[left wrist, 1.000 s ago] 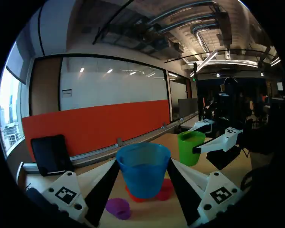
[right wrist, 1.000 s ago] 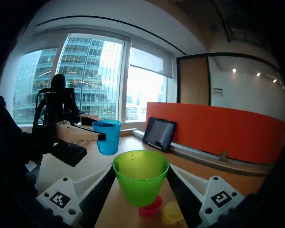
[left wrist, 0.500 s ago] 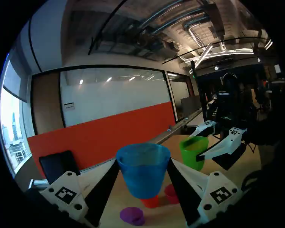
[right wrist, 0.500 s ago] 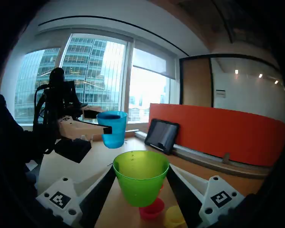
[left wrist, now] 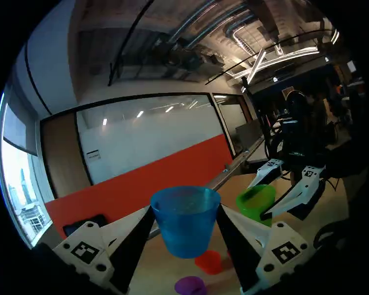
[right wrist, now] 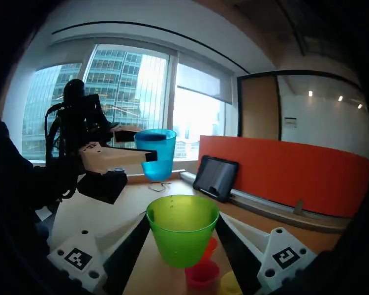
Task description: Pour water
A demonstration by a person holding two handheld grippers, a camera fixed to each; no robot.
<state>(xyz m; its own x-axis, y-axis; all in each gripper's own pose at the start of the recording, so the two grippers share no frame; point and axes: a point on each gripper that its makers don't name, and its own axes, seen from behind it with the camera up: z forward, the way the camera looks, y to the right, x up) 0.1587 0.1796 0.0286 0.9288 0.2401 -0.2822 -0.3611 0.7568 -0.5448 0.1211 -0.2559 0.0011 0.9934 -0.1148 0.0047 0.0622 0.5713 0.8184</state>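
**Two Cups in the Air, Blue Above Green**

We saw the left gripper [left wrist: 185,219] clamped on the blue cup [left wrist: 186,231], one finger pressing each side of it just below the rim. In the right gripper view the cup hung roughly upright in front of the windows [right wrist: 120,98]. It was well clear of the table [right wrist: 110,211] and stood higher in that view than the green cup [right wrist: 182,233].

The right gripper [right wrist: 182,223] gripped the green cup in the same way, both fingers against its walls, with the mouth facing up. In the left gripper view that cup sat off to the right, near the blue one but apart from it, and no part of either cup touched the other. We could not make out a water level in either cup.

Beneath the blue cup, a small red cup [left wrist: 208,261] and a small purple cup [left wrist: 190,285] stood on the wooden tabletop. Farther back, a dark tablet [right wrist: 215,178] leaned near the foot of the orange panel [right wrist: 302,172]. We saw a dark sleeve [right wrist: 17,187] of the person at the left edge of the right gripper view, behind the left gripper's body.
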